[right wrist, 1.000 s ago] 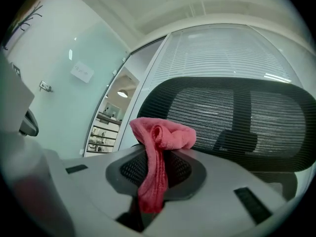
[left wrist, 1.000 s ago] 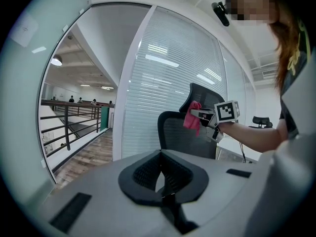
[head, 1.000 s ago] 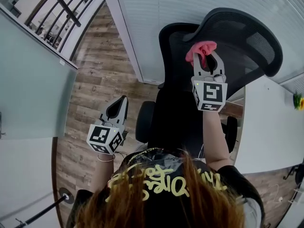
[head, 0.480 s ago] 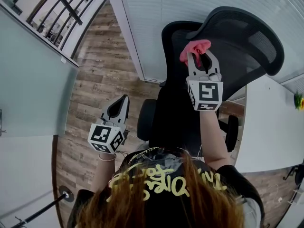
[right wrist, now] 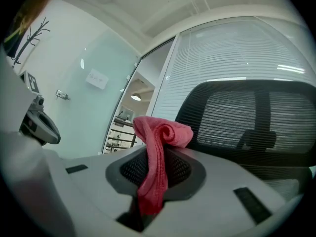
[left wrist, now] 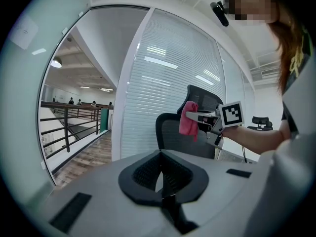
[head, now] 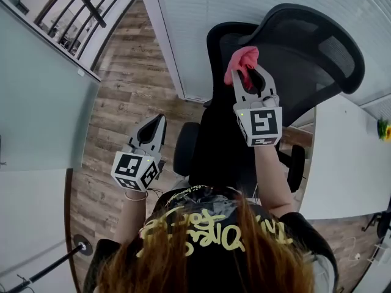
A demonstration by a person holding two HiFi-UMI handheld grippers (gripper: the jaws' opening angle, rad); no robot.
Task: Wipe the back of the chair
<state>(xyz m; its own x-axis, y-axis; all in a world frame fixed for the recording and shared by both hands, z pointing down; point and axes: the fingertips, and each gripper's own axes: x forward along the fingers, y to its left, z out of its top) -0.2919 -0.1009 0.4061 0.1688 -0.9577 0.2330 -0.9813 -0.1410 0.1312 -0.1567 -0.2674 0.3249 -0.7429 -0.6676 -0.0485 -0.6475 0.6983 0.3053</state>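
A black office chair with a mesh back (head: 311,54) stands in front of me, its seat (head: 223,145) below. My right gripper (head: 245,72) is shut on a pink cloth (head: 240,63) and holds it up at the left edge of the chair back (right wrist: 256,117); the cloth (right wrist: 157,157) drapes down between the jaws. My left gripper (head: 151,130) hangs shut and holds nothing, low at the left, apart from the chair. From the left gripper view I see the chair (left wrist: 180,132) and the pink cloth (left wrist: 188,122) ahead to the right.
A glass wall with white blinds (head: 195,17) runs behind the chair. A white desk (head: 342,163) stands to the right. Wooden floor (head: 131,90) lies on the left, with a glass partition (head: 36,102) and a railing (left wrist: 64,127) beyond.
My right gripper with the pink cloth has moved left along the chair back, toward its left edge. The left gripper has barely moved.
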